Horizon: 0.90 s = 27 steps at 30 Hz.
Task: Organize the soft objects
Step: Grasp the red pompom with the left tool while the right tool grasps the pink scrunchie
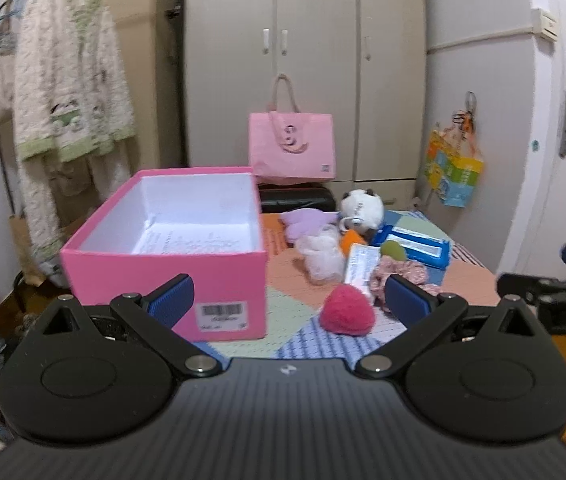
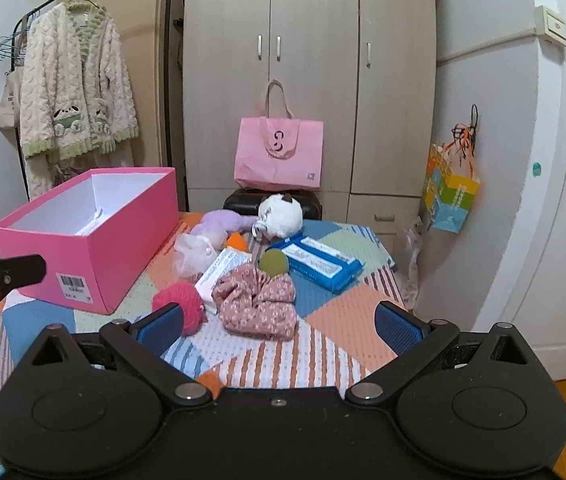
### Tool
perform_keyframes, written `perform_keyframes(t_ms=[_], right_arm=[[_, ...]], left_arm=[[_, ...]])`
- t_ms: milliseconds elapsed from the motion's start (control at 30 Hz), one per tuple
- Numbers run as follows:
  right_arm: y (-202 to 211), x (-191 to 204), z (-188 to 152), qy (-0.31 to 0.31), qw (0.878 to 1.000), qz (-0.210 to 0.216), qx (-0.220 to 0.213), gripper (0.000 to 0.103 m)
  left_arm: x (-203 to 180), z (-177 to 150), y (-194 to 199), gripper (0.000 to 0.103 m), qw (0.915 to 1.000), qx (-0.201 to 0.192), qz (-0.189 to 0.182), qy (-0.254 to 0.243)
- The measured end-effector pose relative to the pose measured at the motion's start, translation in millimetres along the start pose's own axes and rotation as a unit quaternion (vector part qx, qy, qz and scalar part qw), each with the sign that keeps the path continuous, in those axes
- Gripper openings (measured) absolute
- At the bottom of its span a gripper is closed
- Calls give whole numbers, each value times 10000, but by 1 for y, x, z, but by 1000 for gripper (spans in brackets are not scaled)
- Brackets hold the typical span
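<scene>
You held both the left gripper (image 1: 291, 300) and right gripper (image 2: 279, 320) with fingers spread and empty, facing the soft pile at frame centre, beside the open pink box (image 2: 95, 240) ready to receive it.

The shoebox (image 2: 95, 240) is bright pink outside, white inside. At its five o'clock lies a magenta yarn ball (image 2: 181, 306); at three o'clock of that, a dusty-pink floral scrunchie (image 2: 257, 304). The tablecloth (image 2: 343, 320) shows pastel checks and stripes.

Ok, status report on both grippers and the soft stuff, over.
Left gripper open, empty. Right gripper open, empty. Pink box holds only paper; soft pile beside it on the patchwork cover. Nothing blocking.
</scene>
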State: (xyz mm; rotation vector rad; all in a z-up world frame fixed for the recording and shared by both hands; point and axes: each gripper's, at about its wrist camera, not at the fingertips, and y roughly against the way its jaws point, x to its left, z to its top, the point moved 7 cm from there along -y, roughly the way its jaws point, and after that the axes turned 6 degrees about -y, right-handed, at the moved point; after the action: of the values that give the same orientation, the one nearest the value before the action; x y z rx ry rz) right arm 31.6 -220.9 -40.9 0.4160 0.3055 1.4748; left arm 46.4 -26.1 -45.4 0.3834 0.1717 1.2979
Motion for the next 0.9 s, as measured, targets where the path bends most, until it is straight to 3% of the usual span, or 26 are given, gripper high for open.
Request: perform_keyframes(t_ms=[200,300,400,533,700,767,833,900], right_arm=[[-36,0,2,219,9997,54,20,103],[-54,-4,2,163,9995,277,-66,103],[-82,-12,-4,-112,9989,337,300,97],[-113,-17,-11,-39,9974,501,518,94],[-135,-12,-15,203,9942,879,584,94],[-144,-11,-18,130,9907,1078,826,94],[-155,-11,-20,-86,9844,1375,1092,93],[-162,-11,-20,-155,9839,1404,1098,93]], left_arm=[[-22,-4,-32,102,9990,20,-390,-222],[-35,-9,-49,101,9975,14,-577,-418],[-48,-17,-70,99,9957,155,-713,-573],[-57,-27,-99,89,9931,368,-946,-591],[-64,-39,-135,76,9913,507,-925,-791],[-67,-44,-144,69,9899,584,-1010,-800],[-68,-47,-151,68,9893,652,-1034,-796],[-67,-49,-155,68,9898,651,-971,-809]])
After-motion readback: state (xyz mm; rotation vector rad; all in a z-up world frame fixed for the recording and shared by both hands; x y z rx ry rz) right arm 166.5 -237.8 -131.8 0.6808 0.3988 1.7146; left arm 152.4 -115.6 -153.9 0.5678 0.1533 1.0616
